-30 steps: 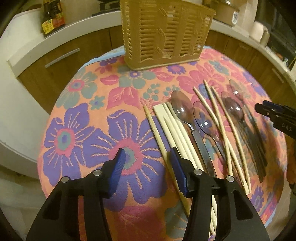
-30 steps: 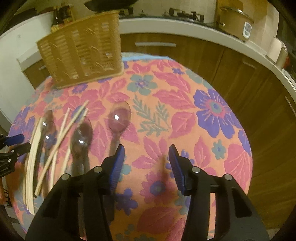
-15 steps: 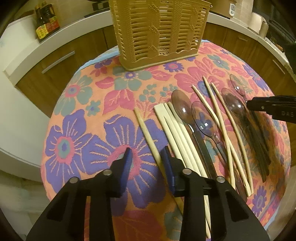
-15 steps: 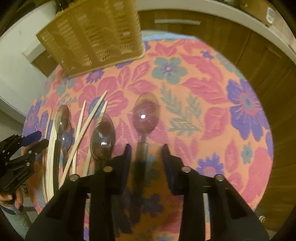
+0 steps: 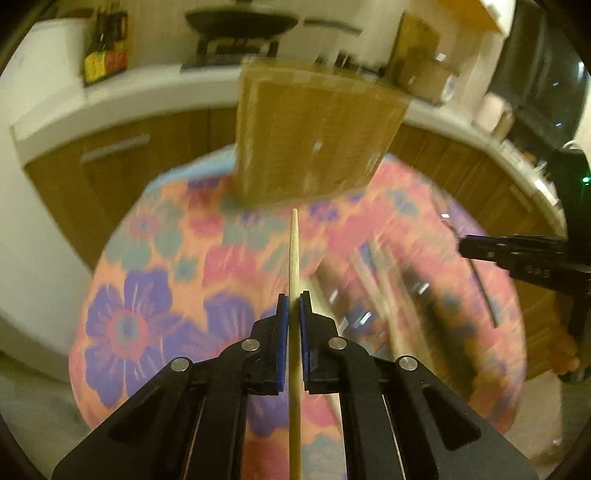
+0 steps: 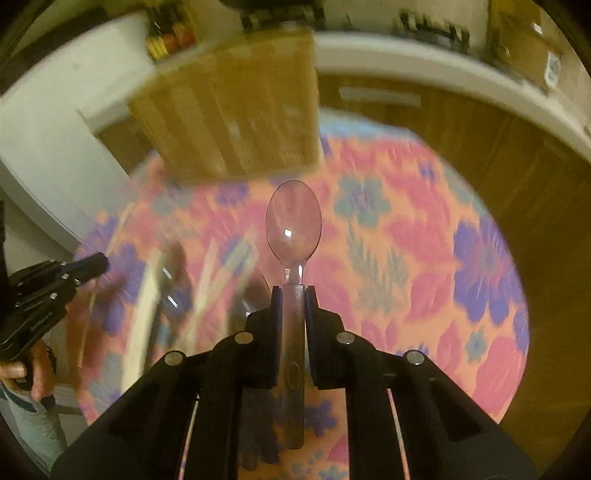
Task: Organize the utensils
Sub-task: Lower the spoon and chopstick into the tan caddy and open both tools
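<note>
The left tool [image 5: 294,306] was clamped on a single wooden chopstick [image 5: 293,258], its blue pads [image 5: 282,314] pressing it from both sides, the stick running straight ahead along the fingers with its tip pointing toward the basket. The right tool [image 6: 293,295] had its jaws closing on the handle of a clear plastic spoon [image 6: 293,225], which sat pinched between the pads, bowl forward and clear of the cloth.

Ahead of both tools stood one tan slatted basket [image 5: 314,136] at the far edge of the worktop, nothing between it and the held pieces. To the right of the left tool lay the remaining utensils [image 5: 388,280], a blurred heap of pale sticks and dark spoons; I could not count them. Beyond that heap the other tool showed in each view, and a person's hand [image 6: 33,373] gripped the left one.

The worktop carried an orange cloth [image 6: 424,258] with purple and pink flowers. Behind it ran wooden cabinets [image 6: 498,147] under a white counter [image 5: 129,96], with dark bottles [image 5: 107,44] and one pan [image 5: 242,20] on a stove.
</note>
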`<state>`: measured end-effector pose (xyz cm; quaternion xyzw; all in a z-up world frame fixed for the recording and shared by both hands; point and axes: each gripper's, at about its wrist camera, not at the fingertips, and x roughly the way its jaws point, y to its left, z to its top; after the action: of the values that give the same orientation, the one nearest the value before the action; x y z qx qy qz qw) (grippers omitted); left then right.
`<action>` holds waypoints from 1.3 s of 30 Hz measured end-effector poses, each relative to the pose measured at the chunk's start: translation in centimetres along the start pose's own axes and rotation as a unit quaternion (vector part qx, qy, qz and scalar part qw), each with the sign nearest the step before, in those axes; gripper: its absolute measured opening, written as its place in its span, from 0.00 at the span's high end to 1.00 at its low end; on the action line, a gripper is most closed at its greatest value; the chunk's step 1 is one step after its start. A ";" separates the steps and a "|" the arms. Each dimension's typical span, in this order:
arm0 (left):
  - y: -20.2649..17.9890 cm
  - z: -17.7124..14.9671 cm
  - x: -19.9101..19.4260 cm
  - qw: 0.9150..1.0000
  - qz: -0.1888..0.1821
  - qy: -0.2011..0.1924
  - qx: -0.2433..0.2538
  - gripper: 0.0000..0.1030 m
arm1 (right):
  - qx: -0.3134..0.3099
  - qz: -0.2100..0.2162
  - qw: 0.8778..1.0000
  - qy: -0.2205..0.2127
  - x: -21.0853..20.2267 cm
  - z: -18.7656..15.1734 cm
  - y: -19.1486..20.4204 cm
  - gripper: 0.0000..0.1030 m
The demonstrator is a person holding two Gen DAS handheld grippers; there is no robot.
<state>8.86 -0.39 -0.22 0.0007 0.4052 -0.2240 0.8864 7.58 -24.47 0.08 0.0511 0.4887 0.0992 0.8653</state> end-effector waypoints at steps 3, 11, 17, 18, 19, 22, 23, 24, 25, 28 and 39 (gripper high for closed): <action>-0.5 3.3 -2.1 0.998 -0.023 -0.054 0.002 0.96 | -0.011 0.013 0.998 -0.059 -2.6 3.0 0.7 0.91; -1.1 12.7 -5.1 0.982 -0.054 -0.180 -0.016 0.96 | -0.011 0.038 0.982 -0.182 -5.6 11.9 1.5 0.91; -0.2 18.2 -3.2 0.969 -0.060 -0.237 -0.041 0.96 | -0.014 0.016 0.969 -0.246 -3.6 16.6 2.1 0.91; 0.0 18.9 -2.7 0.966 -0.057 -0.247 -0.048 0.96 | -0.012 0.014 0.967 -0.254 -3.3 17.2 2.3 0.91; 0.3 19.2 -2.4 0.964 -0.053 -0.256 -0.050 0.96 | -0.011 0.012 0.966 -0.259 -3.1 17.5 2.3 0.91; 0.9 19.7 -1.4 0.955 -0.034 -0.290 -0.052 0.96 | -0.002 -0.001 0.962 -0.274 -1.9 19.3 1.8 0.91; 1.2 19.7 -0.9 0.953 -0.031 -0.298 -0.053 0.96 | 0.001 -0.004 0.961 -0.275 -1.5 19.5 1.7 0.91; 1.4 19.7 -0.5 0.950 -0.024 -0.306 -0.057 0.96 | 0.005 -0.003 0.961 -0.276 -0.9 19.9 1.3 0.91; 1.5 19.7 -0.1 0.948 -0.020 -0.313 -0.059 0.96 | 0.009 -0.005 0.961 -0.277 -0.5 20.1 1.0 0.91; 1.9 19.2 1.2 0.944 0.004 -0.324 -0.059 0.96 | 0.014 -0.009 0.960 -0.279 0.7 20.0 0.3 0.91; 2.4 16.1 2.4 0.943 0.013 -0.329 -0.056 0.94 | 0.008 -0.003 0.959 -0.283 2.6 17.5 -0.6 0.81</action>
<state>22.80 -2.12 8.42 -0.1173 0.1032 -0.1771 0.9717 23.96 -24.32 6.89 0.0826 0.2248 0.0741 0.9681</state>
